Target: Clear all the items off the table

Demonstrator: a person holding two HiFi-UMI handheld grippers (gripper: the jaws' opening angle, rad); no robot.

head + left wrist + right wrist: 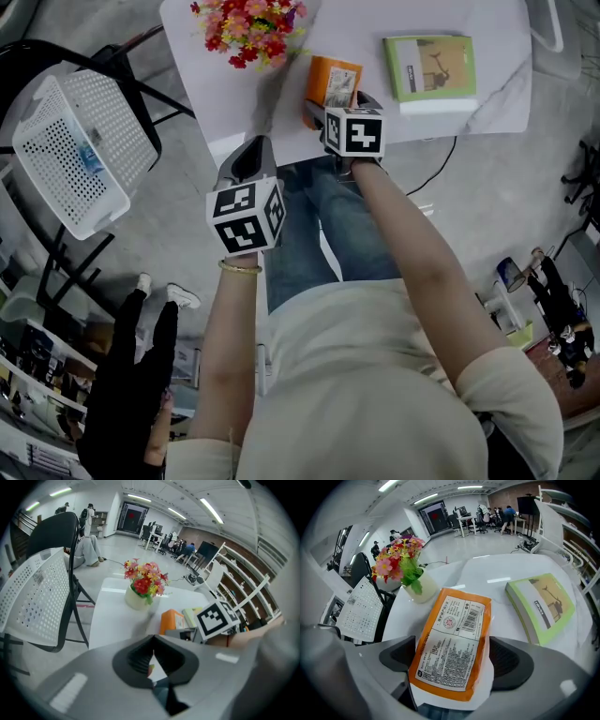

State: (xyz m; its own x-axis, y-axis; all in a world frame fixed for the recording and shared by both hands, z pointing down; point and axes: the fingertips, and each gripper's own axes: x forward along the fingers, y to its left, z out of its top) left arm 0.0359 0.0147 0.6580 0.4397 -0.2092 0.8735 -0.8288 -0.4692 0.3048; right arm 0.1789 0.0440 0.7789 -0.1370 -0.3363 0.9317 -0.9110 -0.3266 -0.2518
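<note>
Here, jaws of the right gripper (454, 660) wide apart astride the orange packet (453, 630), left gripper (151, 663) jaws together, empty.

The white counter (356, 23) carries a pot of flowers (251, 30) at the far left, an orange packet (333, 81) at the near edge, and a green book (429, 66) at the right.

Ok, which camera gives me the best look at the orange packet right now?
The right gripper view: the orange packet lies label up, nearly whole, between the right gripper's open tongs. The head view shows only its far part beyond that gripper's marker cube; the left gripper view catches just a small orange end.
</note>
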